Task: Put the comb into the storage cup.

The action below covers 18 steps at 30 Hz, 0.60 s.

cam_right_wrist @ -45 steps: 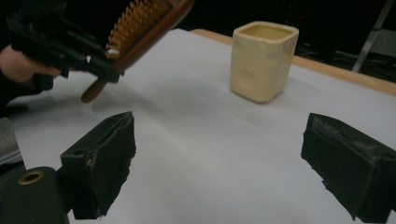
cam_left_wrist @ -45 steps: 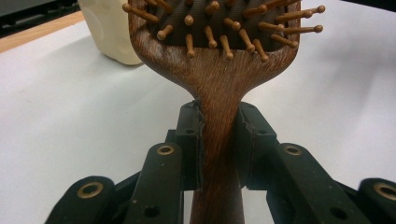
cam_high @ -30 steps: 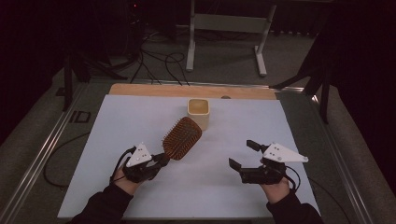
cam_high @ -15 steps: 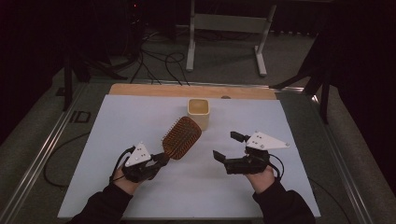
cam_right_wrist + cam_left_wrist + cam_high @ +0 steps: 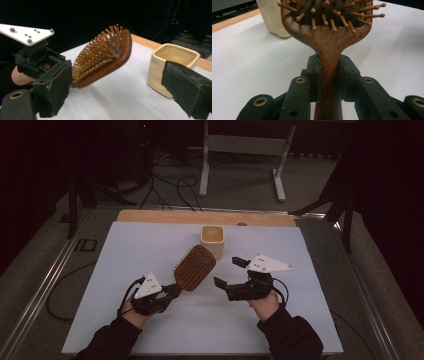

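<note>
High view: left gripper (image 5: 172,291) clamps the hairbrush (image 5: 194,267) by its handle, head raised off the table (image 5: 125,255) beside the cup (image 5: 213,240), bristles up. Right gripper (image 5: 227,273), jaws wide apart, faces the brush, likely to receive it.

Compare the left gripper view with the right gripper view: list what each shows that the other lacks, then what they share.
Left gripper view alone: the left tool shut on the hairbrush handle, its pads pressing both sides of the neck.

Right gripper view alone: the right tool open, the brush's whole bristled head held up off the table, the left tool's grey plate, and the inside of the cream cup.

Both: the hairbrush, the cup, the white table surface with its wooden edge.
</note>
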Motion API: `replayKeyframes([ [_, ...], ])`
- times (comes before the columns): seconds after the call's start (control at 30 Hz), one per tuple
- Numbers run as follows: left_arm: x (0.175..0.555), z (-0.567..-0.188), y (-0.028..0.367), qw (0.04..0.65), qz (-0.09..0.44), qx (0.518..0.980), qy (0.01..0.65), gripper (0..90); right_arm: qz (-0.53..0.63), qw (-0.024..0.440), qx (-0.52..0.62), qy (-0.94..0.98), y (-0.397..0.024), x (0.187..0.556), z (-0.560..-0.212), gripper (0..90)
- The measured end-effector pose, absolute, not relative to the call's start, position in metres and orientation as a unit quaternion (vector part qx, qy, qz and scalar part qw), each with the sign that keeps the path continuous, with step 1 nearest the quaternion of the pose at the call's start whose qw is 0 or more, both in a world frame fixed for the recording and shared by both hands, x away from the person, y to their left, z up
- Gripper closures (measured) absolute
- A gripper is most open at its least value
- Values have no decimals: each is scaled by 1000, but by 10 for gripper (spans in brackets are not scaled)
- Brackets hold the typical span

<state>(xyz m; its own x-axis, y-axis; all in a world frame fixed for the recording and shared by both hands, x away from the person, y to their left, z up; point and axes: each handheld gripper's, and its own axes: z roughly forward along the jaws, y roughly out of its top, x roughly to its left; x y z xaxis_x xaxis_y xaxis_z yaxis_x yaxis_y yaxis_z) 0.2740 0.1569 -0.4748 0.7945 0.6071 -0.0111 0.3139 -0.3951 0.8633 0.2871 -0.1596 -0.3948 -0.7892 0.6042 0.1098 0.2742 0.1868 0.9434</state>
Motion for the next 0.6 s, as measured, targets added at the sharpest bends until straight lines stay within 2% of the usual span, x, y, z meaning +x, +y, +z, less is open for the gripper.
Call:
replayKeyframes([
  [0.4, 274, -474, 158, 476, 160, 818, 280, 739, 572, 121, 315, 748, -139, 305, -399, 96],
  [0.6, 273, -474, 158, 477, 161, 818, 279, 739, 579, 94, 343, 734, -131, 314, -400, 96],
])
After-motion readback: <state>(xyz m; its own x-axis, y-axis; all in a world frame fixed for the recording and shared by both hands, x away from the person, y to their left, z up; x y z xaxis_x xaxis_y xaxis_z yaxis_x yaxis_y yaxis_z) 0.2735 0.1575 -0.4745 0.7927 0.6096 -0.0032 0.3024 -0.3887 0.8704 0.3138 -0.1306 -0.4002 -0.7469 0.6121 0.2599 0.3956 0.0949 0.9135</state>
